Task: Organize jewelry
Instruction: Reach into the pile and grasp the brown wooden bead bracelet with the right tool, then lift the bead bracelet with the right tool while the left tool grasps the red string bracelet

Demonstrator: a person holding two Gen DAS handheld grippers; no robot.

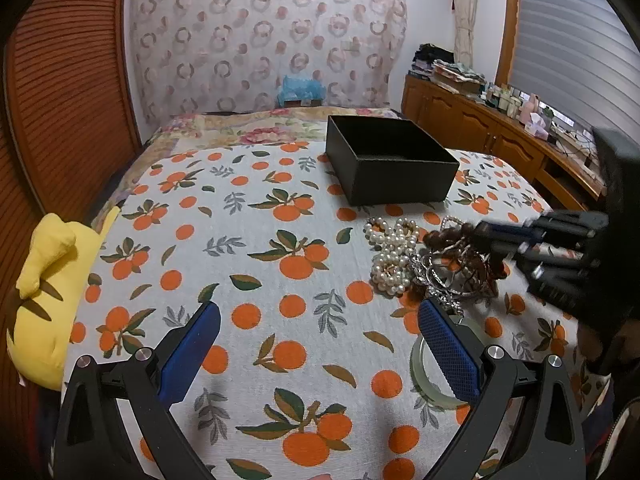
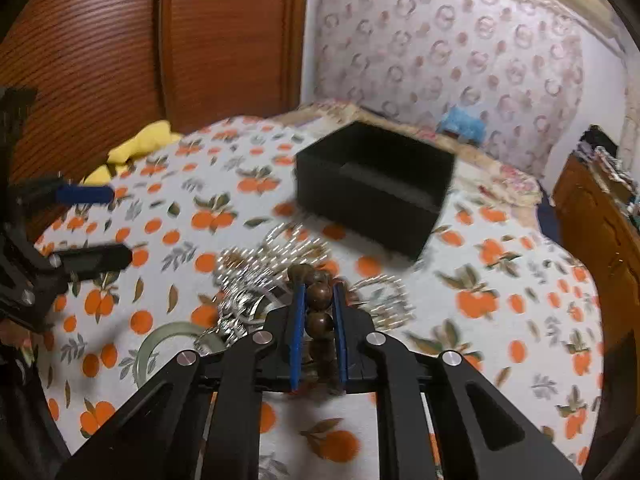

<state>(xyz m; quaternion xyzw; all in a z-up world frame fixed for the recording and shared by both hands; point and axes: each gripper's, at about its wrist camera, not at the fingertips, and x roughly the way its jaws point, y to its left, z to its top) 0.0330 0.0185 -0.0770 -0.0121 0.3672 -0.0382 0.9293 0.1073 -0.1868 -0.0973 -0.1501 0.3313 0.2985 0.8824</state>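
Right hand-held gripper (image 2: 318,304) clamps a brown bead bracelet (image 2: 316,280) near the black box (image 2: 372,188); left hand-held gripper (image 1: 320,320) gapes wide.

1. The left gripper (image 1: 320,320) hung low with its jaws spread wide and nothing between its blue pads (image 1: 450,354).
2. The right gripper (image 2: 318,292) reached forward, its jaws drawn close, pinching brown wooden beads (image 2: 319,300) between its pads.
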